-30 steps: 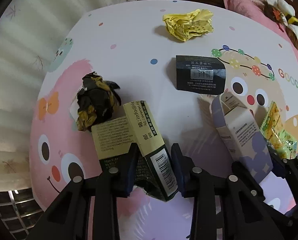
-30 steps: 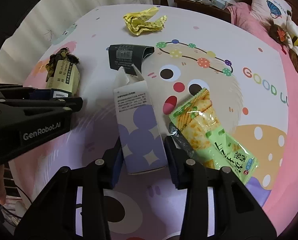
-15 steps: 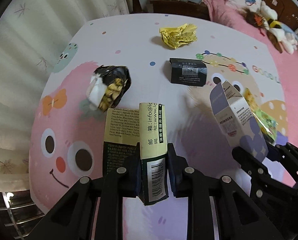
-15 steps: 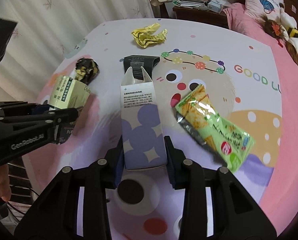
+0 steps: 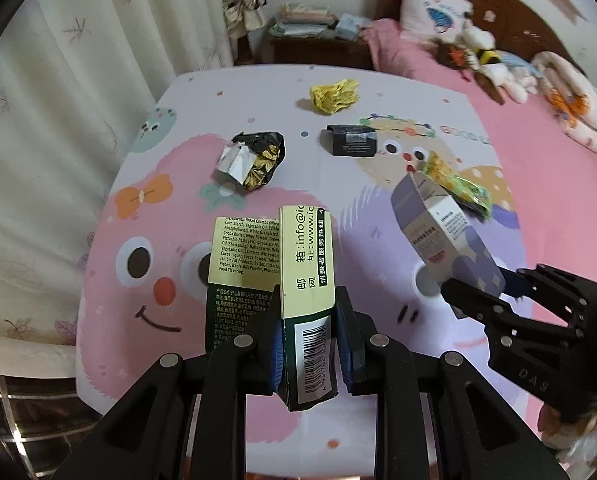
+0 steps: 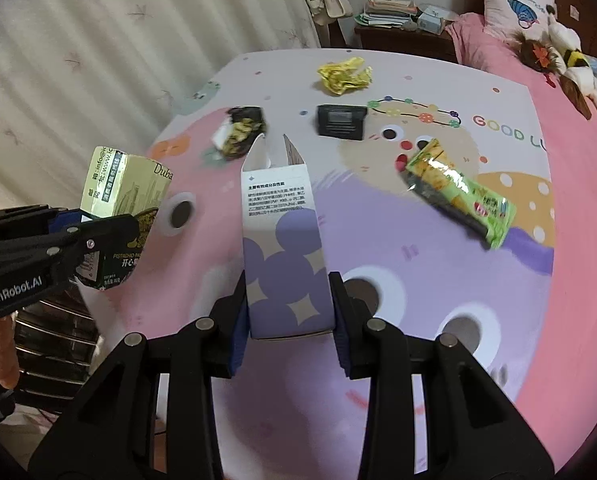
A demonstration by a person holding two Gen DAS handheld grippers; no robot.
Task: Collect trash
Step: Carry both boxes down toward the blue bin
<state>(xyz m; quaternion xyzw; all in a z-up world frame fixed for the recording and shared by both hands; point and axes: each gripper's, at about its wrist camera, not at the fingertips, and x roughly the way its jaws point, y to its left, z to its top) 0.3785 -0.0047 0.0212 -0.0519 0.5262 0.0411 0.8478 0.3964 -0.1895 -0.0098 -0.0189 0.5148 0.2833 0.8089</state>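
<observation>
Trash lay scattered on the cartoon-printed bedspread [image 6: 518, 300]: beyond the black box [image 6: 341, 121] sat a crumpled yellow wrapper [image 6: 345, 74], left of the box a crushed dark wrapper [image 6: 242, 131], right of it a blurred green snack bag [image 6: 458, 192]. Small print on both held cartons was hard to read. The left gripper [image 5: 309, 342] was clamped on a green-and-cream carton [image 5: 304, 280], whose lower end was hidden between the fingers. The right gripper [image 6: 288, 322] was closed on a purple-and-white carton [image 6: 284, 248], held above the bedspread.
</observation>
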